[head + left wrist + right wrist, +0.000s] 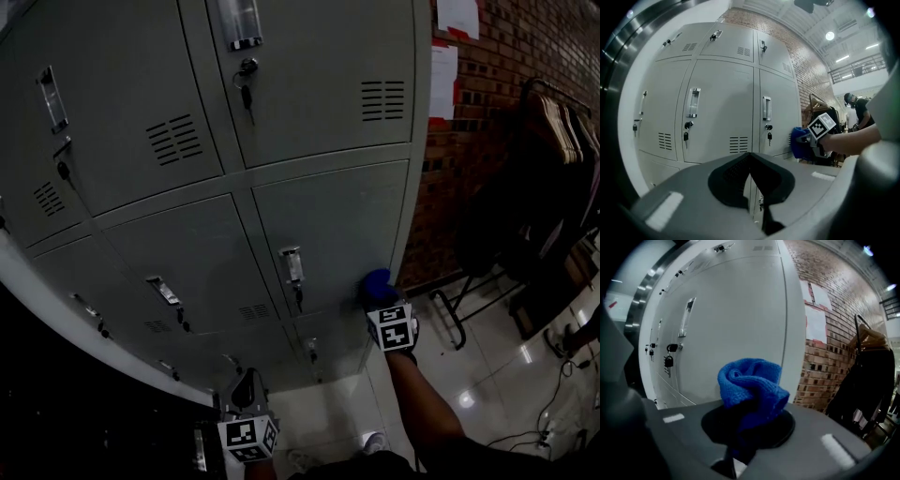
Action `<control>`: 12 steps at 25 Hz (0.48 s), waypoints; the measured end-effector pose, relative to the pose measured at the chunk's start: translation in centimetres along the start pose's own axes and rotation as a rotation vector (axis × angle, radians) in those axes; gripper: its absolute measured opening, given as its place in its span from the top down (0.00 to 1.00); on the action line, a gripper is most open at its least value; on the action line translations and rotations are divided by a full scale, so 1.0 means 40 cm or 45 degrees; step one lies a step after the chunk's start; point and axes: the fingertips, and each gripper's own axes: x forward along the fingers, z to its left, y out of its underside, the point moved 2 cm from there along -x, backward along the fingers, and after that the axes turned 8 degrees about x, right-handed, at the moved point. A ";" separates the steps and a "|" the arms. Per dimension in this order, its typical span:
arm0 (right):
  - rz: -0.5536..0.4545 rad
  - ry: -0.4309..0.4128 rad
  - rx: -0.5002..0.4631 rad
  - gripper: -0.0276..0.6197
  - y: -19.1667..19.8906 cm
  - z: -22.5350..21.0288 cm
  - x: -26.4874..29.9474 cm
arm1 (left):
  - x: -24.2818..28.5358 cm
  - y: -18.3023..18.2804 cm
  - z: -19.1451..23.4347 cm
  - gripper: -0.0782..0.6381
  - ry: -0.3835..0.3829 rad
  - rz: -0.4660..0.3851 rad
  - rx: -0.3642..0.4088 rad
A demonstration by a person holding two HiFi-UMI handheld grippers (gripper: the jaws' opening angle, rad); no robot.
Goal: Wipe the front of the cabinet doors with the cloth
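Nearest, the left gripper [246,386] has jaws pressed together, empty; the right gripper [381,298] clamps one bunched blue cloth [377,279] by a grey cabinet door [342,220].

No legible text, papers [442,80] on brick wall [511,66] too small to read

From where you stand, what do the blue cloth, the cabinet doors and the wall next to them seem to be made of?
The cloth looks like a soft knitted fabric, possibly microfibre: ribbed loops and limp folds show. The cabinet doors look like sheet metal painted a matte pale grey, judging by the punched vent slots and keyed locks. The wall is bare reddish-brown brick with visible mortar lines.
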 end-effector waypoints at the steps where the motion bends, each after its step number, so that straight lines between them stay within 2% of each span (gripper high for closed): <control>1: -0.001 -0.012 -0.005 0.87 -0.002 0.021 0.002 | 0.001 -0.003 0.002 0.87 0.003 -0.006 -0.002; 12: -0.001 -0.217 -0.108 0.87 -0.047 0.267 0.016 | -0.002 -0.025 0.045 0.87 -0.013 -0.050 -0.006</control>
